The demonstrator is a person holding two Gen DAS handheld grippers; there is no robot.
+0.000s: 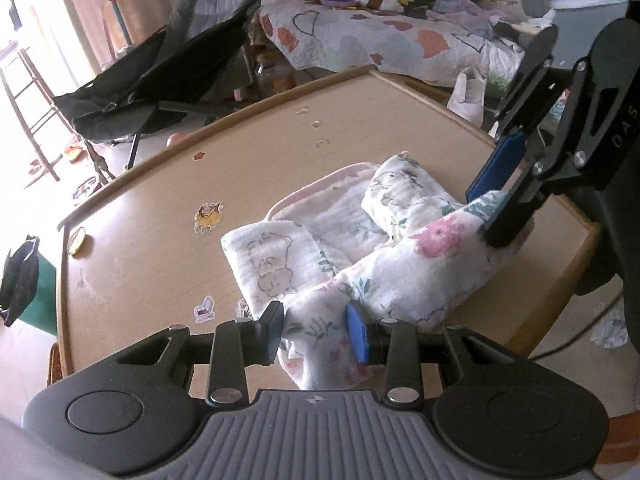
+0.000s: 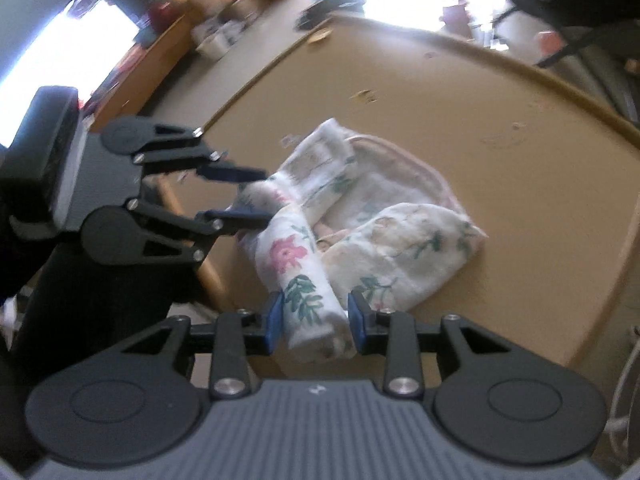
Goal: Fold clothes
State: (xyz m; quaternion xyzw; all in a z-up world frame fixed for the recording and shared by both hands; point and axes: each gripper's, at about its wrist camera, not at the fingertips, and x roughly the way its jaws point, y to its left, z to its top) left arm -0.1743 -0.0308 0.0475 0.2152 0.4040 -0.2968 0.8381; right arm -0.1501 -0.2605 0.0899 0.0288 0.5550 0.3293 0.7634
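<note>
A white garment [image 1: 320,240] printed with pink flowers, green leaves and bears lies bunched on the wooden table [image 1: 160,184]. Its near edge is rolled into a raised band between both grippers. My left gripper [image 1: 316,330] is shut on one end of that band at the table's front edge. My right gripper [image 1: 494,196] grips the other end at the right. In the right wrist view, the right gripper [image 2: 314,322] pinches the rolled floral band of the garment [image 2: 384,216], and the left gripper [image 2: 256,194] holds the far end.
Stickers and a small round disc [image 1: 78,240] sit on the table, which has a raised rim [image 2: 560,92]. Beyond it stand a black folding chair [image 1: 160,60], a bed with a heart quilt [image 1: 360,40] and a white shoe [image 1: 470,96]. A green bin [image 1: 36,292] stands at the left.
</note>
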